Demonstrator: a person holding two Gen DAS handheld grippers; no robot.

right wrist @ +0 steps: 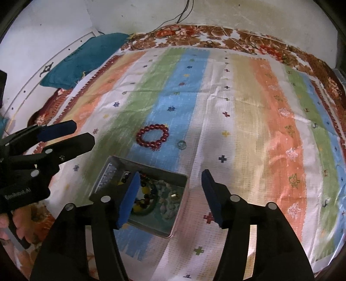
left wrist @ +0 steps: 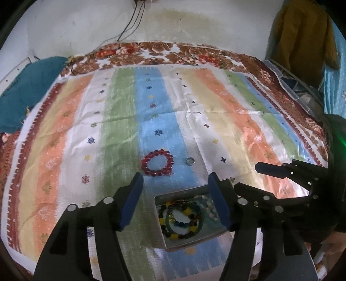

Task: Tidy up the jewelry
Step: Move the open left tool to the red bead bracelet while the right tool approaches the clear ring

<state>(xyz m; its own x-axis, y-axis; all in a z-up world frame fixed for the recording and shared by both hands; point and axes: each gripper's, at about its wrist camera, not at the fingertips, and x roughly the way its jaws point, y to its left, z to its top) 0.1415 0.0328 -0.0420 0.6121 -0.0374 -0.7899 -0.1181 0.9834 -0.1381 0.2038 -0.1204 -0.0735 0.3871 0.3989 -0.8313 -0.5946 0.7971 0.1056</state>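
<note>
Two grippers in view, both with jaws apart and nothing between the pads. Left gripper (left wrist: 175,188) hangs over the near part of the cloth, its right blue pad overlapping the tin's far right corner in the left wrist view; right gripper (right wrist: 170,186) hangs just right of it, its left pad overlapping the tin's middle in the right wrist view. One tin (left wrist: 161,200): shallow, rectangular, grey metal, lidless, lying on the blue and white stripes near the cloth's front edge. Contents, as far as countable: one green bangle (left wrist: 170,227), one strand of mixed dark, yellow and teal beads (left wrist: 186,210) coiled over it, one cluster of pale whitish beads (left wrist: 210,208) on the right side; a small gold-coloured piece shows among the pale beads in the right wrist view, type unclear. Exact bead counts not readable. Outside the tin: one red bracelet (left wrist: 157,163), closed loop, flat on the blue stripe just beyond the tin, not touching it; one small ring (left wrist: 190,161) just right of the bracelet, apart from it. One striped cloth (left wrist: 216,112) covers a floral blanket (left wrist: 138,51). One teal pillow (left wrist: 23,95) at the far left. Two or three dark cables (left wrist: 135,17) hang on the wall. One mustard garment (left wrist: 302,32) hangs at the far right.
</note>
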